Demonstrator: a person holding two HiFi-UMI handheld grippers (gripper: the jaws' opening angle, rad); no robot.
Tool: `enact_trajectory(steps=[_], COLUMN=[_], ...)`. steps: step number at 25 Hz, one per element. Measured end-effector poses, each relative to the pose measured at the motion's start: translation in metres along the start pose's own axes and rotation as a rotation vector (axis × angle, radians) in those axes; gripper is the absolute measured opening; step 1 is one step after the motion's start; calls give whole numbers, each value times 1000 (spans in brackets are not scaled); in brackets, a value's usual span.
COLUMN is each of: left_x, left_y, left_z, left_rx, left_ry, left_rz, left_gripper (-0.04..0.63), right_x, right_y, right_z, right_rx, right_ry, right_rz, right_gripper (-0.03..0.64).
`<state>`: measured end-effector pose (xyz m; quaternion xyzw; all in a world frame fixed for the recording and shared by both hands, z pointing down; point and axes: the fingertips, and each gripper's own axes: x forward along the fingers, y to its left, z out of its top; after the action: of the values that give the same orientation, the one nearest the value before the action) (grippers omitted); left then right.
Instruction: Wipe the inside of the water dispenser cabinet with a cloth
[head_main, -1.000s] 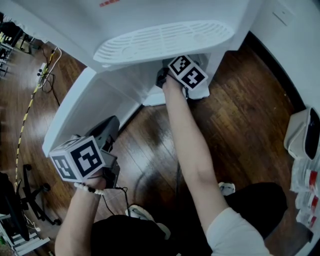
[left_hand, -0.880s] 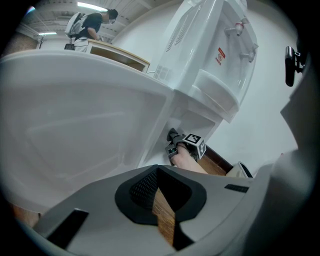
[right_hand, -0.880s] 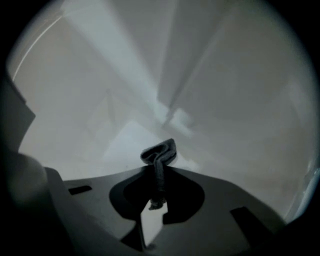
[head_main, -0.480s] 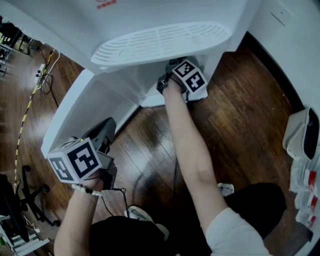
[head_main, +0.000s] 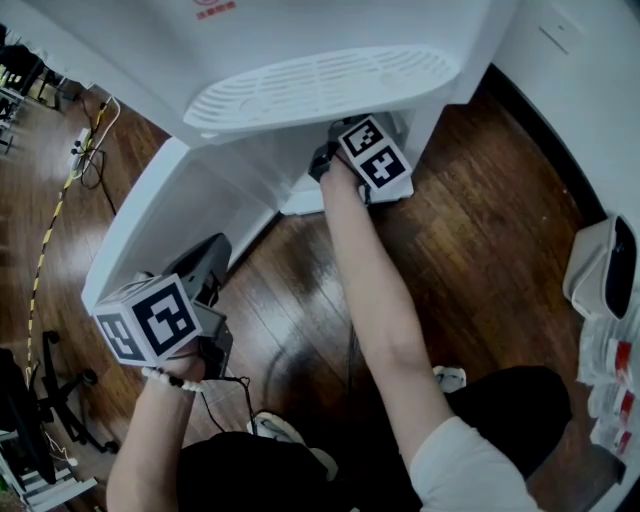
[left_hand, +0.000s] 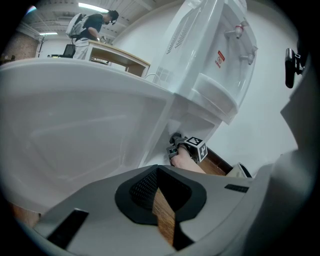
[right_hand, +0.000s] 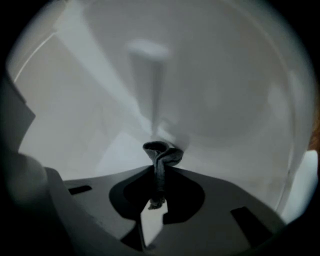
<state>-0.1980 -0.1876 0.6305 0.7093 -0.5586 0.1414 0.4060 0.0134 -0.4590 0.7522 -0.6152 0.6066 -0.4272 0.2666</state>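
Note:
The white water dispenser (head_main: 330, 40) stands with its lower cabinet door (head_main: 150, 210) swung open to the left. My right gripper (head_main: 340, 140) reaches into the cabinet under the drip tray (head_main: 320, 85); its jaws are hidden there and only its marker cube shows. In the right gripper view the right gripper (right_hand: 159, 172) is shut on a bunched grey cloth (right_hand: 162, 152), which presses against the white inner wall (right_hand: 210, 100). My left gripper (head_main: 205, 265) hangs low beside the open door. The left gripper (left_hand: 160, 175) is shut, with nothing between its fingers.
A white bin (head_main: 600, 265) stands by the wall at the right. Cables (head_main: 60, 210) and a chair base (head_main: 60, 400) lie on the wood floor at the left. Behind the dispenser, a person (left_hand: 92, 25) stands at a desk (left_hand: 120, 57).
My right gripper has shifted a little inside the cabinet, down and slightly left, with the cloth in it. The left gripper has drifted slightly to the left.

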Motion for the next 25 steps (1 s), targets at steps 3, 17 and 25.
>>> enact_trajectory(steps=[3, 17, 25], left_x=[-1, -1, -1], left_y=[-2, -5, -5], left_z=[2, 0, -1], left_rx=[8, 11, 9], left_ry=[-2, 5, 7], left_rz=[-4, -16, -15], left_gripper=[-3, -3, -3], right_x=[-11, -42, -25], right_y=[29, 71, -7], right_z=[17, 58, 10], right_rx=[-72, -143, -52], right_ry=[-64, -231, -82], right_rz=[58, 140, -56], right_gripper=[46, 46, 46])
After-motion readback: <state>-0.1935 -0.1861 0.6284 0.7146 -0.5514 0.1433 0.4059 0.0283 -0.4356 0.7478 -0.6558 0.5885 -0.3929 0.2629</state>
